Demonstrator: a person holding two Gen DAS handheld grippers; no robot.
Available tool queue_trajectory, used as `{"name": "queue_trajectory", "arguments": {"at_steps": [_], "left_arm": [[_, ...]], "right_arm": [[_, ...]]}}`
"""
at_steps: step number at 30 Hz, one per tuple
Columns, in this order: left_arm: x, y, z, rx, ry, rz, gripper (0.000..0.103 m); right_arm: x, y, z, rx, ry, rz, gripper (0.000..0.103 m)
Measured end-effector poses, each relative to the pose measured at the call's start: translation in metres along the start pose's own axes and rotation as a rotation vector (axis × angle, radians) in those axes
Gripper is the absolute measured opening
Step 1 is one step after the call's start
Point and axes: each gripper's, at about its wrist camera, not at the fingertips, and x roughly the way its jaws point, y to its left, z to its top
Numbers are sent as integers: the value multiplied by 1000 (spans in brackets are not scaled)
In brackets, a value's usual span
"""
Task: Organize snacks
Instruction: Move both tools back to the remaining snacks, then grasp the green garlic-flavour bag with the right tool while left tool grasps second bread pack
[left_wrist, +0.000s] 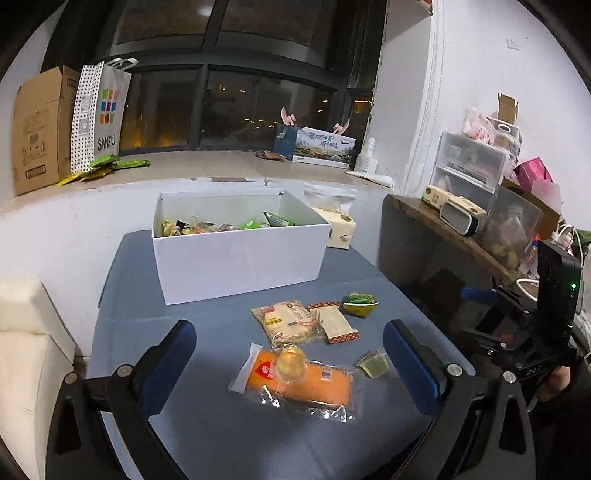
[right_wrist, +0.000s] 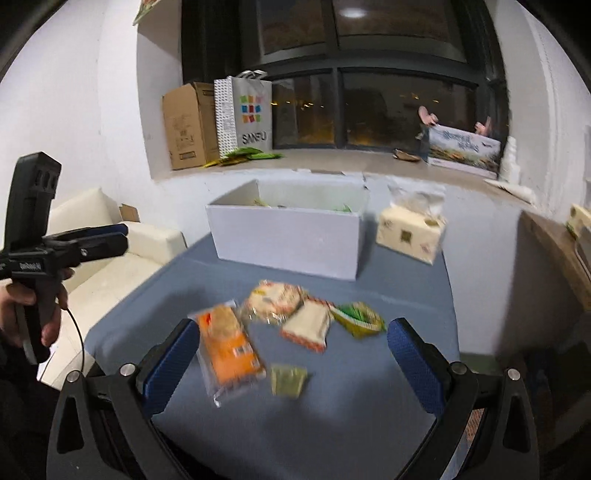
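Both sets of blue pads are spread wide and holding nothing: my left gripper (left_wrist: 290, 363) hangs over the near part of the tabletop with the orange packet (left_wrist: 295, 382) lying right between its fingers, and my right gripper (right_wrist: 293, 363) is just as wide, its picture smeared by motion, so small detail there is hard to read. That orange packet sits in clear crinkly film with a small round golden sweet (left_wrist: 291, 363) resting on top; I judge it light, soft and slippery, so I would pinch it across the short width at the middle, not by the loose sealed ends, and expect the sweet to roll off. Just beside its right end is a little jelly cup (left_wrist: 373, 363), stiff but tiny, likely to squirt out of a hard squeeze. Toward the middle of the tabletop lie a round cake pack (left_wrist: 286, 323), a flat striped-end wafer pack (left_wrist: 334, 323) and a green and yellow sachet (left_wrist: 359, 303), all thin and light, touching or overlapping. At the far edge stands the white box (left_wrist: 240, 258), open-topped, with snacks already inside, and a tissue pack (right_wrist: 410, 230) by its far right corner. The blue tabletop (left_wrist: 147, 314) looks smooth, so packets may slide. A pale sofa (right_wrist: 110, 258) sits left, a cluttered shelf (left_wrist: 461, 236) right, a dark window (left_wrist: 229, 107) behind.
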Motion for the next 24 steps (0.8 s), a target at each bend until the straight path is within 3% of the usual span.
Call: {"name": "queue_trajectory", "arguments": {"at_steps": [11,15,24], "left_arm": [[5,-1,1,-1,18,-7,103],[7,1,0,-5,27,-4,103],[11,5,-4,-6,55,10,103]], "right_arm": [[15,-20,-14,38,71,-39,103],[45,-36,-15,40,141,-65,103],[127,-77,-4,21,258,-37,103]]}}
